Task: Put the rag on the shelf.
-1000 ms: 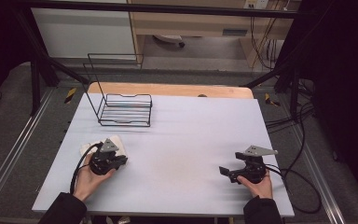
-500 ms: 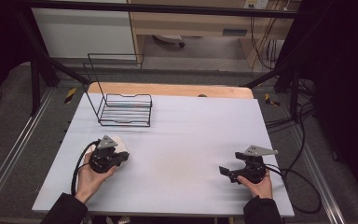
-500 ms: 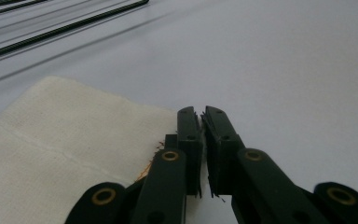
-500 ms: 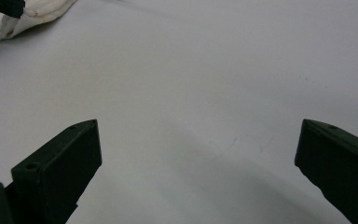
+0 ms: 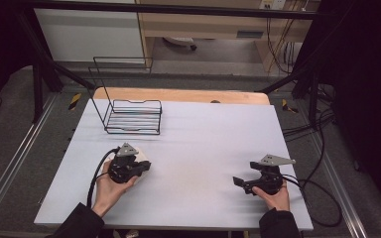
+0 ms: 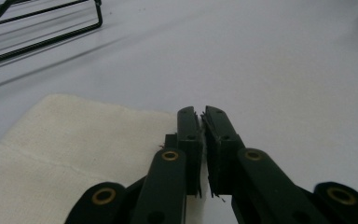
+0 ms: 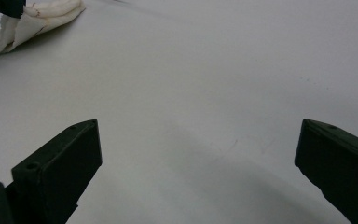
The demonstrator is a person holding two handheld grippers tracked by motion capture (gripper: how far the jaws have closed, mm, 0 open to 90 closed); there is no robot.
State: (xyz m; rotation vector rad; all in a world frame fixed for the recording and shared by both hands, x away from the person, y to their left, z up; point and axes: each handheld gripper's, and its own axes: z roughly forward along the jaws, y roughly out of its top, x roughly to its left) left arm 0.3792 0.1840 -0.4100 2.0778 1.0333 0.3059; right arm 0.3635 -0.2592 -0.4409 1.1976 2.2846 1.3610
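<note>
Your left gripper [image 5: 138, 167] sits over the near left part of the white counter [image 5: 203, 144], its jaws drawn together with hardly a slit between them. In the left gripper view the cream cloth [image 6: 70, 154] lies flat on the counter under and to the left of those jaws, its edge running up to the left jaw; whether a fold of it is pinched there you cannot tell. In the high view the cloth [image 5: 140, 154] peeks out pale from beneath that gripper. Your right gripper [image 5: 243, 183] rests low at the near right, well apart from the cloth, its jaws spread wide over bare counter. The black wire rack [image 5: 131, 116] stands at the far left, beyond the cloth.
</note>
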